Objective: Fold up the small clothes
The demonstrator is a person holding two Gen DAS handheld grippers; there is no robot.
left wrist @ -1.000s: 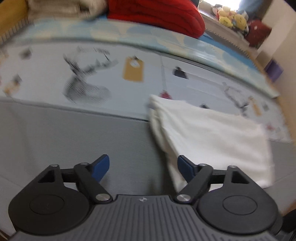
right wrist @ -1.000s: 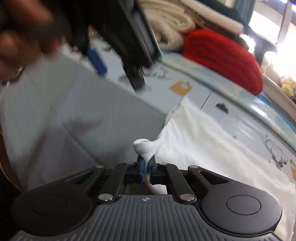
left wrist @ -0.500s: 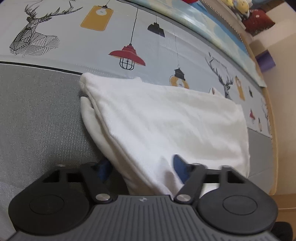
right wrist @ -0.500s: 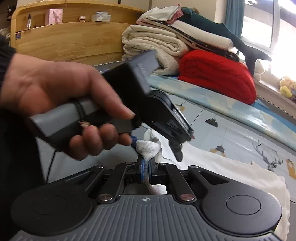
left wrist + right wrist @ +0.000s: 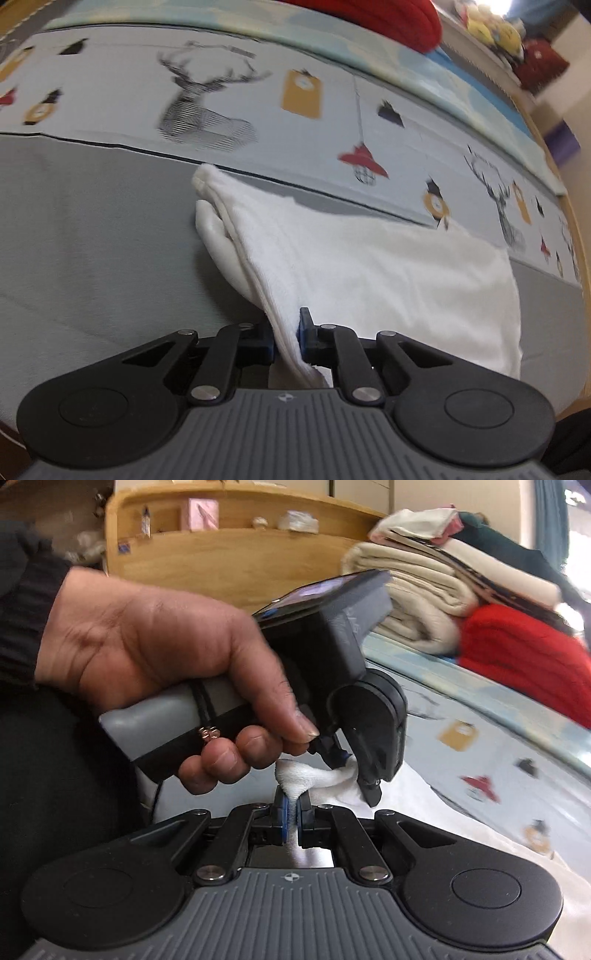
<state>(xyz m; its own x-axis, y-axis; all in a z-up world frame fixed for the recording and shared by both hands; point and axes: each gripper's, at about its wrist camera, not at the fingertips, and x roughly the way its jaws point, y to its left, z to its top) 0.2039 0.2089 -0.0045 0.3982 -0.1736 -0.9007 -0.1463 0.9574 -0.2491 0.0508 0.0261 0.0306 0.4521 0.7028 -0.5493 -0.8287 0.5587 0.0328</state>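
Observation:
A white folded garment (image 5: 369, 266) lies on the bed, partly on the grey sheet and partly on the printed blanket. My left gripper (image 5: 286, 336) is shut on its near edge, with the cloth running between the blue pads. In the right wrist view, my right gripper (image 5: 291, 812) is shut on a bunched corner of the same white garment (image 5: 295, 779). The left gripper (image 5: 345, 764), held by a hand, pinches the cloth just beyond it, a few centimetres away.
A printed blanket (image 5: 295, 110) with deer and lamps covers the bed's far part, with the grey sheet (image 5: 92, 240) nearer. A red cushion (image 5: 524, 657) and stacked blankets (image 5: 417, 602) sit by the wooden headboard (image 5: 221, 554). Soft toys (image 5: 491, 26) lie far right.
My left gripper has closed on the garment's near edge, having been open around it half a second ago. My right gripper has kept its hold on the corner.

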